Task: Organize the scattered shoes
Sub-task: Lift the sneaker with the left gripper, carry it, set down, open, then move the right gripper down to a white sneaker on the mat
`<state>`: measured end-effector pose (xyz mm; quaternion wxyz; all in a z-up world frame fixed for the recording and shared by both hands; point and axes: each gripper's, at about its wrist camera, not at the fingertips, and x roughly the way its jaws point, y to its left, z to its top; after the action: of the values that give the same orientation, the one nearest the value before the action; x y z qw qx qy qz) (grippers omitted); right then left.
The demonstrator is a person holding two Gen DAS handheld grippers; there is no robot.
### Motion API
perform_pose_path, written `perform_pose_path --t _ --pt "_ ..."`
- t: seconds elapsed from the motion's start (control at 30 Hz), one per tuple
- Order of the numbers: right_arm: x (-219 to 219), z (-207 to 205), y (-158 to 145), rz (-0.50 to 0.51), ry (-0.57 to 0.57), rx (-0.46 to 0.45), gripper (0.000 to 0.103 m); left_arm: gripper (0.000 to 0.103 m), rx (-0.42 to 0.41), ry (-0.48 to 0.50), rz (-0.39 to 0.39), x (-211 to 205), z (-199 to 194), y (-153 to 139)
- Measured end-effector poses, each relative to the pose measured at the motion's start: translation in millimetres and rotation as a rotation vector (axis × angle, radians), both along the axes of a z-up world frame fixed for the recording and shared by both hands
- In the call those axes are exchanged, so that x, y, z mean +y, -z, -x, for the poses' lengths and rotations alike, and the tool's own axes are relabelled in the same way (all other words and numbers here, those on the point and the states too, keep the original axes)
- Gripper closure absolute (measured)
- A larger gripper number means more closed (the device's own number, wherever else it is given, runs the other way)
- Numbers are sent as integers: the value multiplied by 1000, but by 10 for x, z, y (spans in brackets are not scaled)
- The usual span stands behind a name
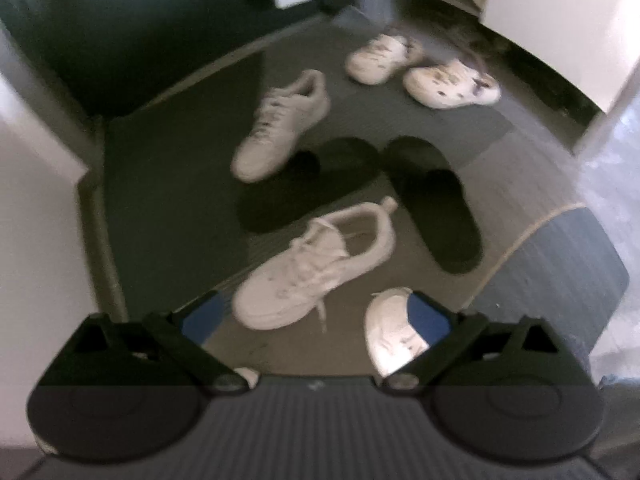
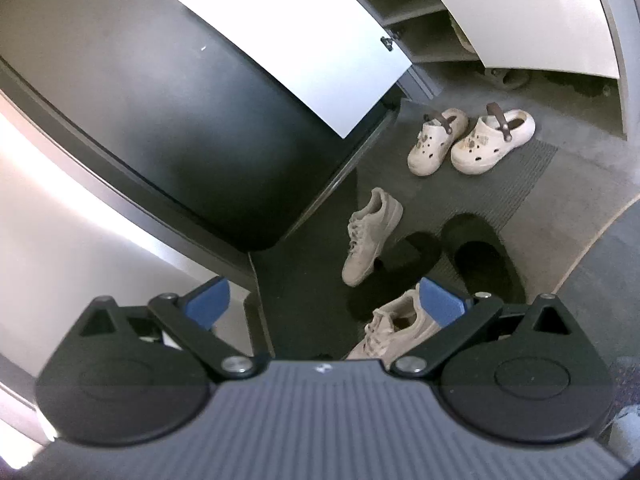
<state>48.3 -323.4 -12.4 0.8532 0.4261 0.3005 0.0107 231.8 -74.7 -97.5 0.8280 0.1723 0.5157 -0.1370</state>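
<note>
Shoes lie scattered on a dark floor mat (image 1: 168, 184). In the left wrist view a white sneaker (image 1: 312, 264) lies nearest, a second white sneaker (image 1: 280, 124) farther back, and two black slides (image 1: 436, 200) between them. A pair of cream clogs (image 1: 420, 68) sits at the far end. Another white shoe (image 1: 390, 332) shows partly behind the right finger. My left gripper (image 1: 316, 316) hangs high above the mat, open and empty. In the right wrist view my right gripper (image 2: 326, 302) is also open and empty, above the near sneaker (image 2: 396, 328); the far sneaker (image 2: 370, 236), slides (image 2: 484, 256) and clogs (image 2: 472, 140) lie beyond.
An open shoe cabinet with white doors (image 2: 280, 36) and shelves (image 2: 404, 4) stands behind the clogs. A dark door panel (image 2: 160, 100) borders the mat on the left. A lighter rug with a pale edge (image 1: 560, 264) adjoins the mat on the right.
</note>
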Motion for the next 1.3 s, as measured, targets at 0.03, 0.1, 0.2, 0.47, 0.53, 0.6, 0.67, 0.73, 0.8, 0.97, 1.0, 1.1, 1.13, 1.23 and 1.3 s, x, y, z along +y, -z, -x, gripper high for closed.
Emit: perform_pose_path --t 0.03,0.1,0.2,0.47,0.53,0.6,0.67,0.73,0.8,0.97,1.0,1.1,1.13,1.23,1.3 --pt "10 -9 9 -11 -17 4 0 3 -18 -13 9 37 25 -125" --pt "75 3 5 5 -52 7 0 1 -65 -48 49 127 92 -424" --pt "256 52 -49 119 -122 -18 0 0 -111 -93 135 245 229 -787" --pt "675 159 -83 306 -333 -75 0 0 -185 -215 301 596 650 -1285" --pt "734 140 -56 299 -380 -64 0 0 -161 -236 323 665 695 -1272" --pt "775 122 -32 300 -400 -45 0 0 -126 -257 349 735 704 -1254" --pt "851 86 6 322 -441 -14 0 0 -115 -269 362 797 717 -1240" --pt "936 57 41 360 -481 9 0 0 -121 -271 365 855 715 -1236" --pt "1019 50 63 415 -513 14 0 0 -127 -265 363 889 711 -1207" --pt "1344 -106 135 622 -704 0 0 0 -142 -296 356 988 681 -1189" --pt "1387 -148 145 652 -738 0 0 0 -148 -316 361 1021 676 -1203" --pt "1589 -381 238 792 -899 -25 0 0 -181 -370 383 1124 692 -1275" --pt "1644 -446 273 831 -941 -45 0 0 -210 -388 382 1159 725 -1321" --pt "1821 -689 501 962 -1116 -90 0 0 -253 -410 368 1211 786 -1393" --pt "1954 -863 772 1029 -1297 -88 0 0 -262 -409 375 1260 827 -1421"
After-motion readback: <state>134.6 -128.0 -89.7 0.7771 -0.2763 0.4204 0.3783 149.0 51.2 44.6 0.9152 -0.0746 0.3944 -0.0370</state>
